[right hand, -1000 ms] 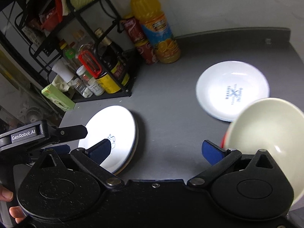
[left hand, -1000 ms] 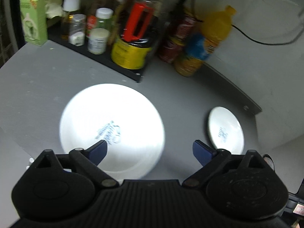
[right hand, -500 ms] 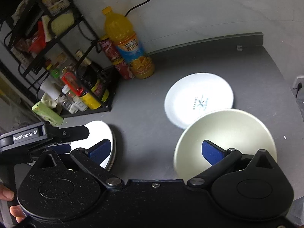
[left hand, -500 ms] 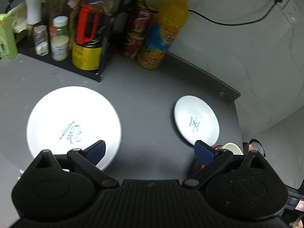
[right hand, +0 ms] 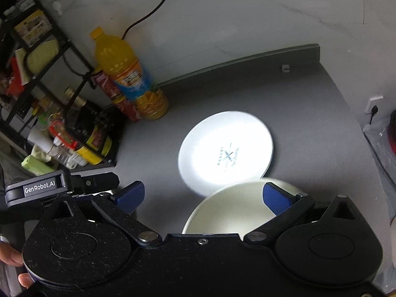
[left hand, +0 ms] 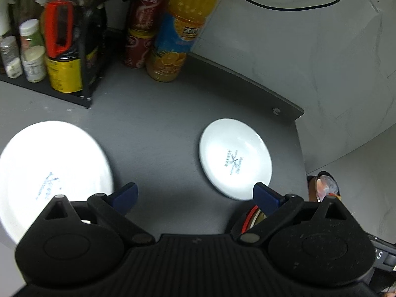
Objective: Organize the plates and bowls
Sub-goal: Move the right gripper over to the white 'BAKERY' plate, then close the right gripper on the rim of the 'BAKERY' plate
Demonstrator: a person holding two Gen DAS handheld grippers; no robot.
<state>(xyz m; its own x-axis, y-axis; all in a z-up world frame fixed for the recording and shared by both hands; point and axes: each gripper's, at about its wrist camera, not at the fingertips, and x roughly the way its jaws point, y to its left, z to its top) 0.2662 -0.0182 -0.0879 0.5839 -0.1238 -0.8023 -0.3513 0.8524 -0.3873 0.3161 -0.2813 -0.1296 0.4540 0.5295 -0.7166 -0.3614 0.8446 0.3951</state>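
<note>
Grey bench (left hand: 158,133) carries our small plate (left hand: 235,158); beside it, both tongs, left (left hand: 195,194) and right (right hand: 203,196), hang spread and empty above a bowl (right hand: 230,210).

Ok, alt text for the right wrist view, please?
Open right tongs hover over a cream bowl that overlaps the near edge of a white plate on a dark counter. An orange juice bottle stands at the wall.
</note>
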